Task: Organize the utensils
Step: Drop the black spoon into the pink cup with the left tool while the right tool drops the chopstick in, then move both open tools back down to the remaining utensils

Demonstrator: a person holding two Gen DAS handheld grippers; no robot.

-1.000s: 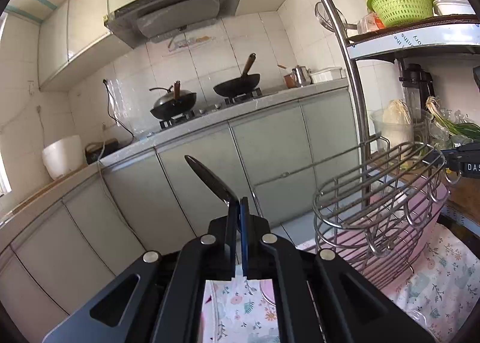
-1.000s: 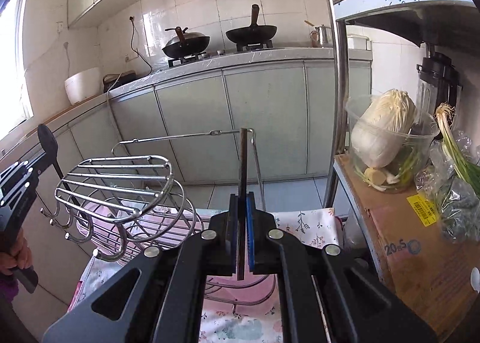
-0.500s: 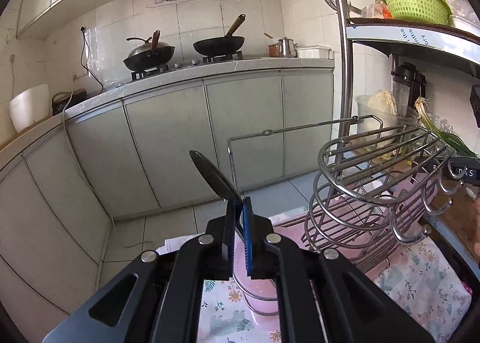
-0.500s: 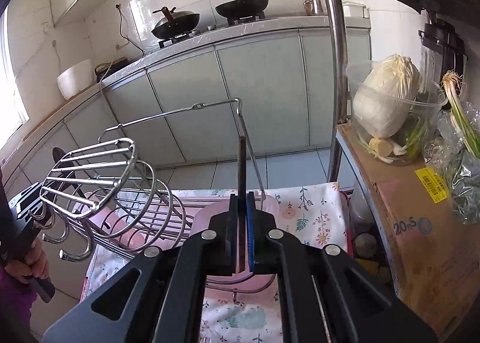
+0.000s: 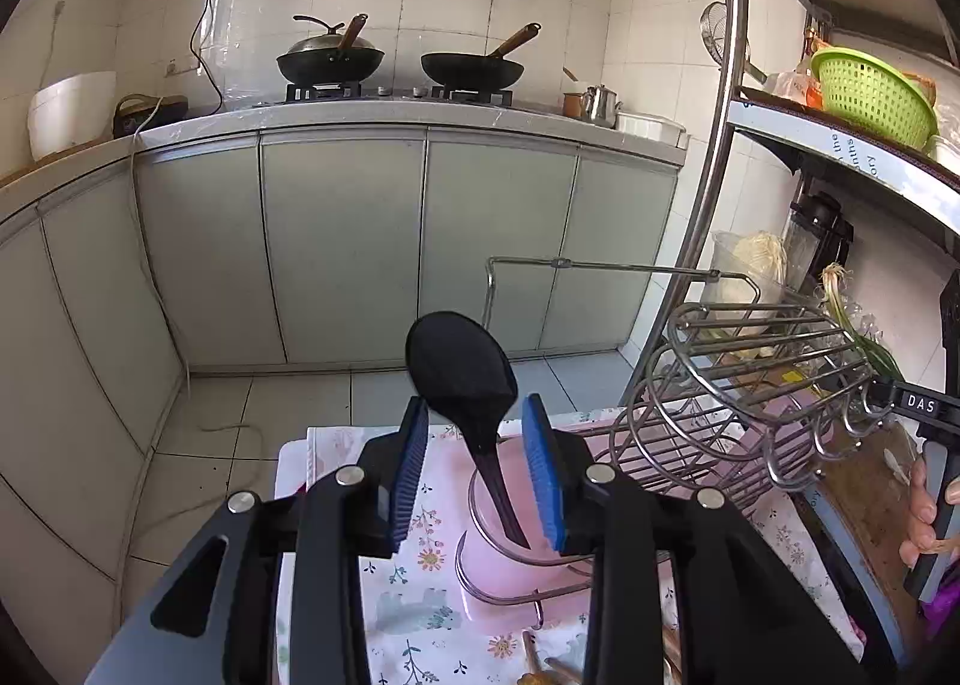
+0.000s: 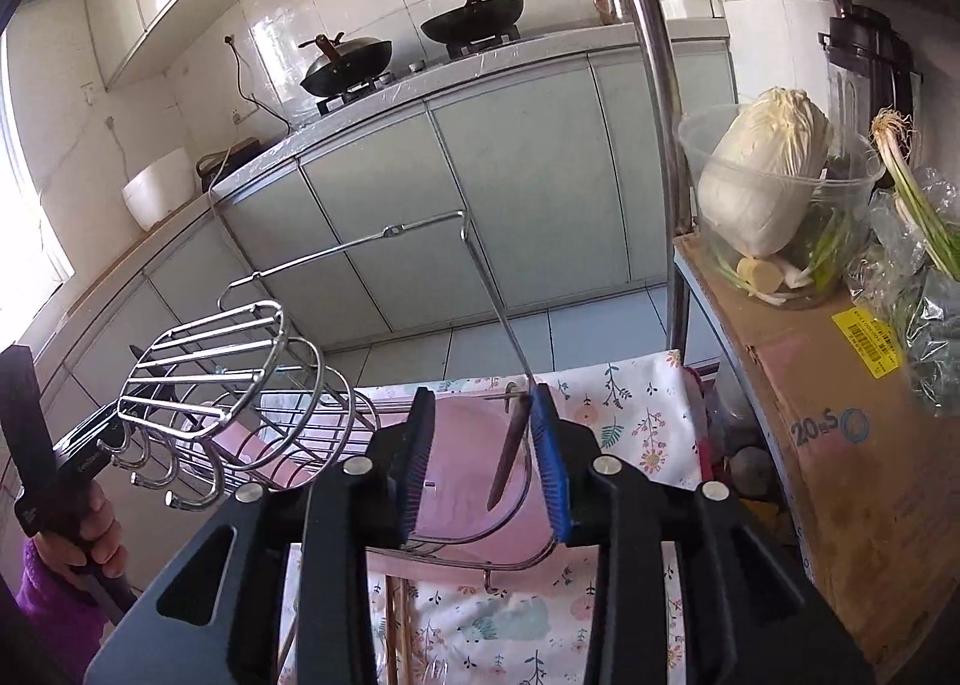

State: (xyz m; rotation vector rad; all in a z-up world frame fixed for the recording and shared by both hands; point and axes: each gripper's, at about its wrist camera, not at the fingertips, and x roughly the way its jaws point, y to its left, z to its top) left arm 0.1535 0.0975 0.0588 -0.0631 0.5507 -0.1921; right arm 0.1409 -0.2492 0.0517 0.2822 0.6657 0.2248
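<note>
A metal wire dish rack (image 5: pixel 762 385) with a round utensil basket lies on a floral cloth (image 5: pixel 414 559); it also shows in the right wrist view (image 6: pixel 216 379). My left gripper (image 5: pixel 477 469) is open; a black spoon (image 5: pixel 462 367) stands between its blue pads, handle down in a wire ring over a pink tray (image 5: pixel 516 565). My right gripper (image 6: pixel 483 460) is open; a dark brown stick-like utensil (image 6: pixel 509 451) stands between its pads, over the pink tray (image 6: pixel 456 481).
A metal shelf post (image 6: pixel 654 103) stands right of the rack. A cardboard box (image 6: pixel 840 433) carries a tub with cabbage (image 6: pixel 768 169) and scallions. Kitchen cabinets (image 5: pixel 342 241) and a stove with two woks lie beyond. Wooden utensils (image 5: pixel 540 667) lie on the cloth.
Both grippers have opened, letting go of the black spoon and the brown utensil. Both views have tilted down toward the rack and cloth.
</note>
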